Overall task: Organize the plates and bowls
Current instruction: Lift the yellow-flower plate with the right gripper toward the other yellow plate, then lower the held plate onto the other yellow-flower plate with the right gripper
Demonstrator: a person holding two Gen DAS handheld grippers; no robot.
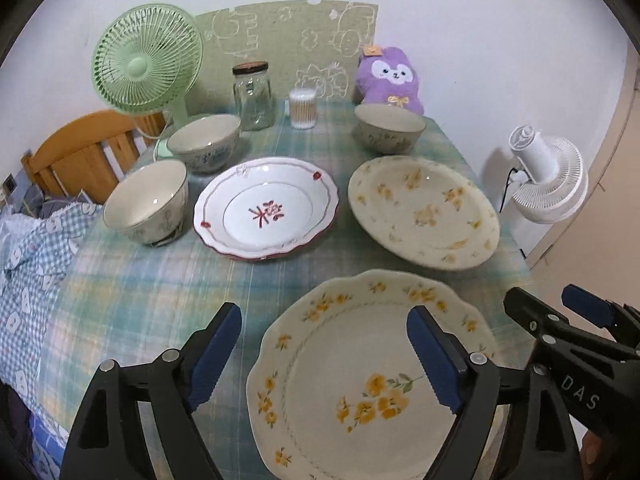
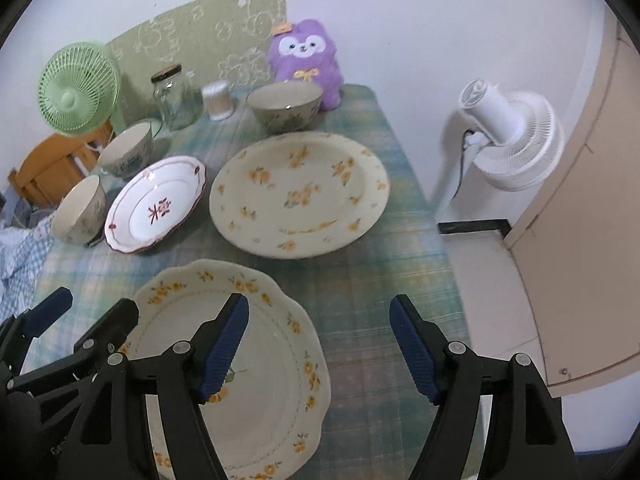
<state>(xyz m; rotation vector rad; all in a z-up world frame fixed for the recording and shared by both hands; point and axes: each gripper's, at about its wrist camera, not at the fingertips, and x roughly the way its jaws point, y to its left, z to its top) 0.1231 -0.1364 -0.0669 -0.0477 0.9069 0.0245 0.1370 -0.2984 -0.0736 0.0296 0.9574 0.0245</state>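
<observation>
We are hovering both grippers over the scalloped plate (image 1: 360, 376) at the near table edge. The left gripper (image 1: 324, 356) is standing released, empty; the right gripper (image 2: 320, 344) likewise. The plate is lying flat directly below and between them, its left rim nearer our left hand. The round floral plate (image 2: 300, 196) is sitting just beyond, the red-trimmed plate (image 1: 266, 208) further left.
</observation>
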